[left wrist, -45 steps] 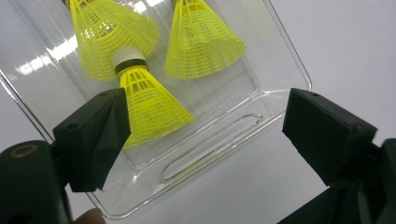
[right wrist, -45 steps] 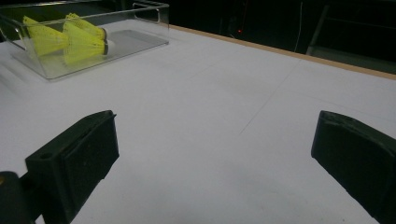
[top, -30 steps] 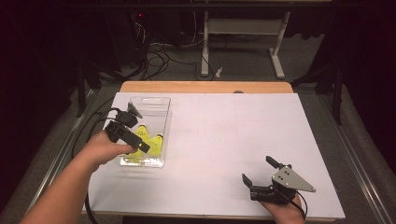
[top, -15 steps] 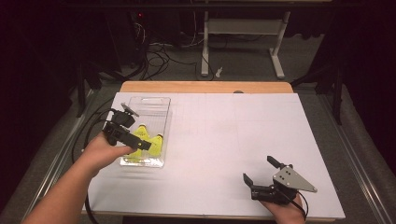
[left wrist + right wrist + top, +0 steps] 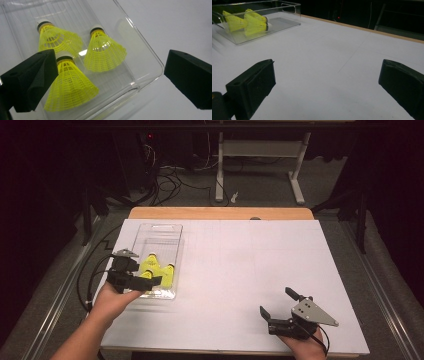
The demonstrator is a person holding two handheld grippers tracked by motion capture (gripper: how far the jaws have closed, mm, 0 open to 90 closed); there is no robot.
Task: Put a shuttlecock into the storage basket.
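A clear plastic tray (image 5: 157, 237) sits at the left of the white table and holds three yellow shuttlecocks (image 5: 152, 264) at its near end. My left gripper (image 5: 145, 271) hovers open over that near end. In the left gripper view its jaws straddle the tray's corner (image 5: 147, 50). One shuttlecock (image 5: 70, 85) lies beside the left jaw, and two more (image 5: 105, 50) (image 5: 58, 38) lie farther in. Nothing is clamped. My right gripper (image 5: 276, 301) rests open at the near right of the table, with bare sheet between its jaws (image 5: 327, 67). The tray (image 5: 287, 7) and shuttlecocks (image 5: 249, 21) show far off to its left.
A white sheet (image 5: 240, 270) covers the table, and a wooden edge (image 5: 220, 213) runs along the far side. The left gripper's cable (image 5: 87, 280) loops off the table's left edge. Beyond the table are floor cables and a white desk frame (image 5: 257, 150).
My left gripper has drawn back a little toward the near end of the tray, still open. The right gripper has hardly moved.
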